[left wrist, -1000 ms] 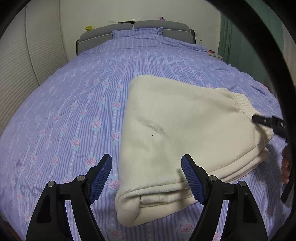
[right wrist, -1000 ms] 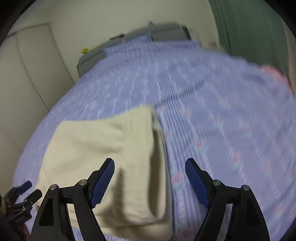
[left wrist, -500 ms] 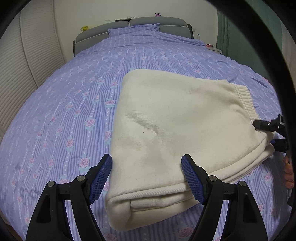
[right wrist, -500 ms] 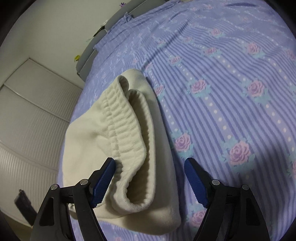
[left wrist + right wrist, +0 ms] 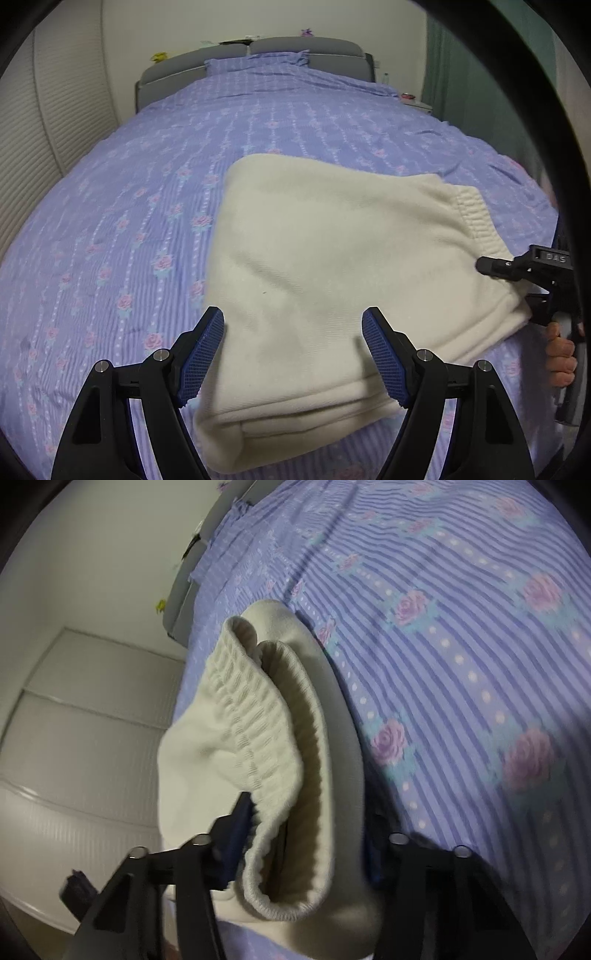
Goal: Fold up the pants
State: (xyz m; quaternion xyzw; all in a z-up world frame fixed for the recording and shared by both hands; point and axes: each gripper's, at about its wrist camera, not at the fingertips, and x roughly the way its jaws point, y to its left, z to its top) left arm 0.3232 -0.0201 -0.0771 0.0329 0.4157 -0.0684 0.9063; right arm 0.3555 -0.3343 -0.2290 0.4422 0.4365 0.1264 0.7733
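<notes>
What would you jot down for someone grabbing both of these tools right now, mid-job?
Left hand-held gripper: open, hovering over the near edge of the pants, gripping nothing.
Right hand-held gripper: jaws closing around the ribbed waistband end of the pants; the cloth is between them.
Pants: cream, already folded into a layered stack on the bed.
Done: at least one fold.
Left: probably secure the waistband grip, take the near edge with the left, then make the next fold.

Purple rose-striped bedspread (image 5: 155, 229) covers bed. Matching pillow (image 5: 258, 61) against grey padded headboard (image 5: 306, 46). White slatted wardrobe doors (image 5: 44, 122) left; green curtain (image 5: 461, 74) right, nightstand (image 5: 419, 103) below it.
</notes>
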